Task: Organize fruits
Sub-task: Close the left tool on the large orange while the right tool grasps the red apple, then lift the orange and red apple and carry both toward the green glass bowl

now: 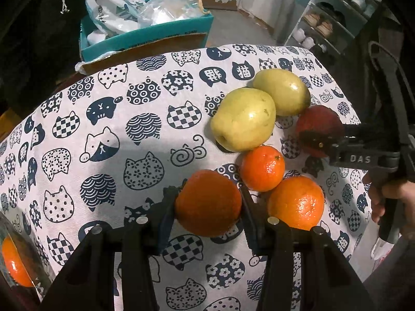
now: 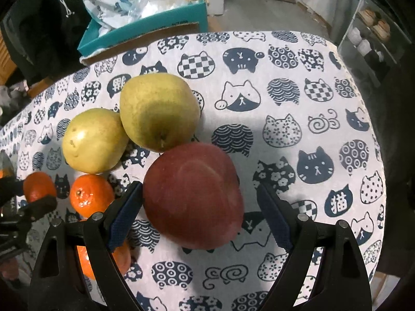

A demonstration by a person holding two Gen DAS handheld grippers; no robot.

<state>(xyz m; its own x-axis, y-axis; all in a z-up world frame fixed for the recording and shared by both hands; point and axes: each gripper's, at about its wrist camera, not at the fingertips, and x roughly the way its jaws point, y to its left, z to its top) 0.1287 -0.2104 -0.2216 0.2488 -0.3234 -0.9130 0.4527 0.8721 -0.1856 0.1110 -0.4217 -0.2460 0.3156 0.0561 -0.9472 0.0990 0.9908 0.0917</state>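
Now — left claw [image 1: 208, 202] clamps orange [image 1: 208, 203] | right claw [image 2: 199, 202] straddles apple [image 2: 193, 194]

Tablecloth [image 1: 103, 134] woven cloth, matt. Pears [image 1: 243, 119] smooth, shiny. Oranges [image 1: 262, 168] bumpy, glossy. Red apple [image 2: 193, 194] dull. Box [image 1: 145, 39] cardboard.

Tablecloth [image 1: 109, 134]: two pears [image 1: 243, 119] touching, behind three oranges [image 1: 262, 168]; apple [image 2: 193, 194] right of pears.

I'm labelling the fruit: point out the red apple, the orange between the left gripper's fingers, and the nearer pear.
red apple [image 2: 193, 194], right wrist view, top skin.
orange [image 1: 208, 202], left wrist view, centre.
nearer pear [image 1: 243, 119], left wrist view, side.
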